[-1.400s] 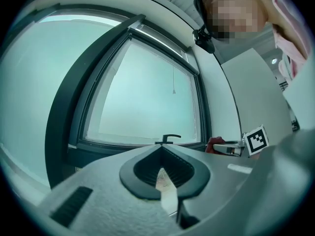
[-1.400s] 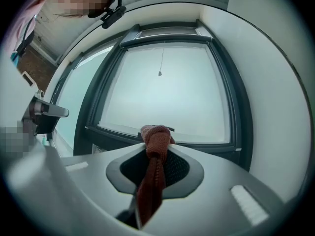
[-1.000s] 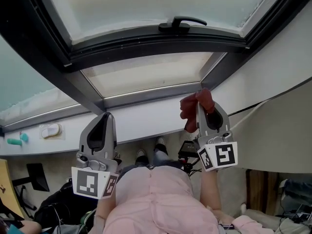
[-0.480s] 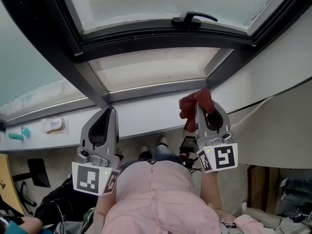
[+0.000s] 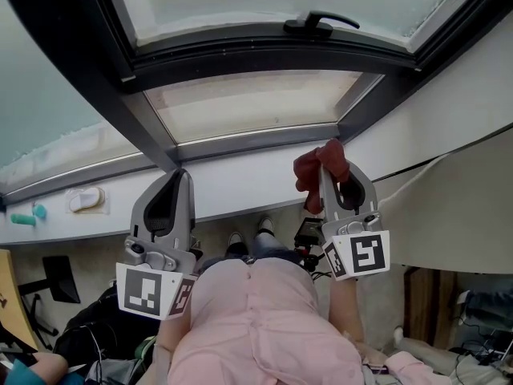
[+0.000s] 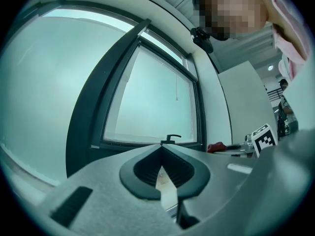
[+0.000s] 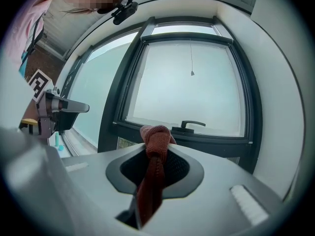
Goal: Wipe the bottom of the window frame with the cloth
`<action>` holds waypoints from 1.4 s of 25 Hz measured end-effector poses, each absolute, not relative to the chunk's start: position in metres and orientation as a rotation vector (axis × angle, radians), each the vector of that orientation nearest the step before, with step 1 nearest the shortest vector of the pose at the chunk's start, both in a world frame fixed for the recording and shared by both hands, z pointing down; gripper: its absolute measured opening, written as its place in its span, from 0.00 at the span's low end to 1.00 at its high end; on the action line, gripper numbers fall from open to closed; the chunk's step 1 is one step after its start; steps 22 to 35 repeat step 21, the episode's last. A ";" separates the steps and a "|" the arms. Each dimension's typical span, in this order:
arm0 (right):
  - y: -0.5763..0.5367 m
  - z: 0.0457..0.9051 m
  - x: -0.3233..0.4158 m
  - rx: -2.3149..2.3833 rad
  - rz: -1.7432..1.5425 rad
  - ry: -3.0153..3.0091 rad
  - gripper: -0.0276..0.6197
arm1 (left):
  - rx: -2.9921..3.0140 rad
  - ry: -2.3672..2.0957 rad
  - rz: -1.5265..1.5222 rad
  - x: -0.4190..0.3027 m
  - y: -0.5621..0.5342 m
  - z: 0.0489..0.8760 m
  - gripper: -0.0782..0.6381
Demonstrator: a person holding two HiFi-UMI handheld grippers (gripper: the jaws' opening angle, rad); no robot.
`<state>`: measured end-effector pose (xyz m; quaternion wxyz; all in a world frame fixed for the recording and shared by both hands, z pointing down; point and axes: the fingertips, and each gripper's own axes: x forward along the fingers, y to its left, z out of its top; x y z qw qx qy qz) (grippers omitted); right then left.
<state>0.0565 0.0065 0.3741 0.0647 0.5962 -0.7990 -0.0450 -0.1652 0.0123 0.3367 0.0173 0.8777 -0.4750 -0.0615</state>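
A dark red cloth [image 5: 321,168] is bunched at the tip of my right gripper [image 5: 332,167], which is shut on it; in the right gripper view the cloth [image 7: 155,146] hangs down between the jaws. The right gripper is held just short of the white sill [image 5: 240,184], below the dark window frame's bottom rail [image 5: 248,141]. My left gripper [image 5: 180,176] is shut with nothing in it, its tip also near the sill. A black window handle [image 5: 319,21] sits on the upper sash; the same handle [image 7: 191,125] shows in the right gripper view.
A dark upright mullion [image 5: 132,119] divides the left pane from the middle one. A white plate [image 5: 85,200] and a teal object [image 5: 28,216] lie on the sill at far left. A white wall [image 5: 449,95] closes the recess on the right.
The view has shifted a little, so the window sits higher and further right in the frame. Both grippers keep their places below the sill, and the cloth stays gripped.
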 end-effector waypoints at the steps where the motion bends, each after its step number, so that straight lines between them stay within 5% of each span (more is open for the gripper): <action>1: 0.008 0.374 0.057 1.801 -0.134 -2.411 0.14 | 2.728 -1.472 -0.191 -0.165 0.013 0.337 0.11; 35: 0.011 0.378 0.056 1.819 -0.117 -2.390 0.14 | 2.728 -1.457 -0.190 -0.169 0.015 0.340 0.11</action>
